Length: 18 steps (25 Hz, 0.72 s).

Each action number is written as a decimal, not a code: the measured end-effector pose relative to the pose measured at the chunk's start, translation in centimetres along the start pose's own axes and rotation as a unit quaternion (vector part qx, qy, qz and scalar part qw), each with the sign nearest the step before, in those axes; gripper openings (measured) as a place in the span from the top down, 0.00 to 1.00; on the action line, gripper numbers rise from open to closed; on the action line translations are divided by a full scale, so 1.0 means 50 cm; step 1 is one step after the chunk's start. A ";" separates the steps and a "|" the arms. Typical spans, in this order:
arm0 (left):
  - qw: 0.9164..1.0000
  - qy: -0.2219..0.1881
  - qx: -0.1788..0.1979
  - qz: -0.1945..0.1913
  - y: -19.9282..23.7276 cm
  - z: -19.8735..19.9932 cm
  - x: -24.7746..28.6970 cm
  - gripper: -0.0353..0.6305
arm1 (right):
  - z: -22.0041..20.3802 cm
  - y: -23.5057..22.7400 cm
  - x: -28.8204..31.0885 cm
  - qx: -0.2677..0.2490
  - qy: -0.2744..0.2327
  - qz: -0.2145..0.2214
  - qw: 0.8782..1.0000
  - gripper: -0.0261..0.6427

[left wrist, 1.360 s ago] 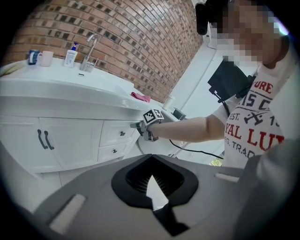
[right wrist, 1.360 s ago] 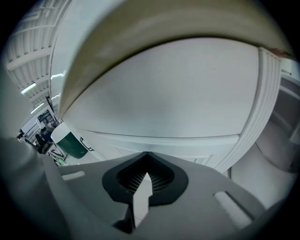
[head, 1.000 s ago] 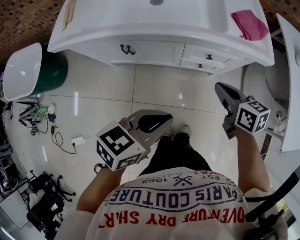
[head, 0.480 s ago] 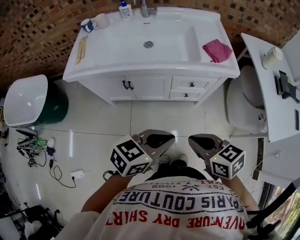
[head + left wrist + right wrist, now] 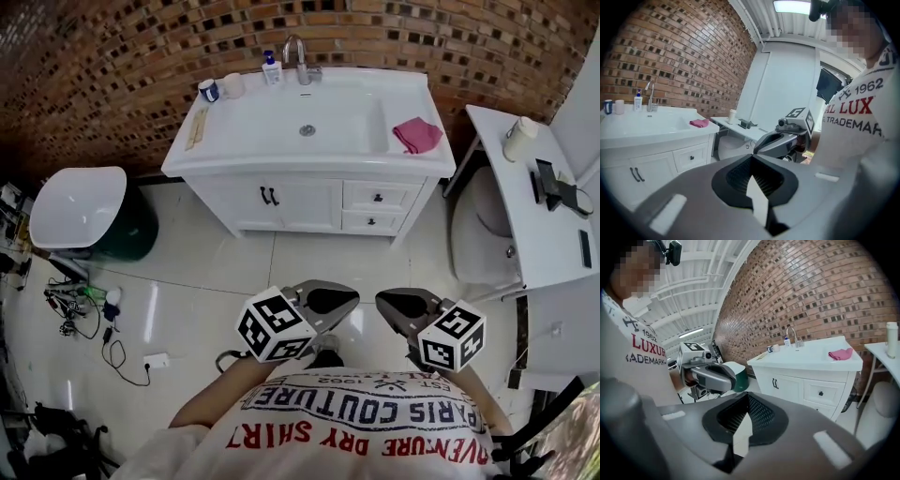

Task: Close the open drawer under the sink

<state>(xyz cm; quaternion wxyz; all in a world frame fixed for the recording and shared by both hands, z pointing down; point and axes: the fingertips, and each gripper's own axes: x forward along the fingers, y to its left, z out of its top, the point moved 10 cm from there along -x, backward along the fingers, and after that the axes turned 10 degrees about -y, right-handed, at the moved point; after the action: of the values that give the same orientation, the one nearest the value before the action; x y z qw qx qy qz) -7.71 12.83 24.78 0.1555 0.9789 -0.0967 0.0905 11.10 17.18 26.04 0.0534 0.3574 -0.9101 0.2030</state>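
Observation:
The white vanity (image 5: 281,202) stands against the brick wall, about a step ahead of me. Its two small drawers sit at the right, upper drawer (image 5: 380,197) over lower drawer (image 5: 373,222), each with a dark knob. Both fronts look roughly flush from here; I cannot tell whether either stands out. They also show as the upper drawer (image 5: 820,392) and the drawer (image 5: 691,157). My left gripper (image 5: 323,298) and right gripper (image 5: 398,302) hang side by side near my waist, both shut and holding nothing, far from the drawers.
A pink cloth (image 5: 416,134) lies on the sink top (image 5: 309,127), with bottles and a cup by the tap. A toilet (image 5: 483,234) and a white shelf (image 5: 539,216) stand to the right. A green bin with a white lid (image 5: 80,206) and floor cables (image 5: 84,309) are to the left.
The vanity has drawn farther off and the whole sink top has come into sight. My right gripper has swung from the far right in beside the left one.

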 end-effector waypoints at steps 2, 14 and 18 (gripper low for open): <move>1.000 0.000 0.003 -0.002 -0.067 -0.010 0.013 0.97 | -0.011 0.026 -0.052 -0.006 -0.008 0.002 1.000 0.95; 1.000 0.000 0.002 -0.009 -0.277 -0.032 0.041 0.97 | -0.053 0.112 -0.258 0.034 -0.062 0.006 0.997 0.95; 1.000 -0.006 0.008 -0.015 -0.285 -0.026 0.022 0.97 | -0.062 0.145 -0.264 0.049 -0.069 -0.005 0.996 0.95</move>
<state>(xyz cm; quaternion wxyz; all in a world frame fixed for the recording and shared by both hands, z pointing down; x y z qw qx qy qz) -3.72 26.39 22.15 0.1488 0.9820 -0.0825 0.0827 15.82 31.54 23.27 -0.0261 0.3777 -0.8986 0.2218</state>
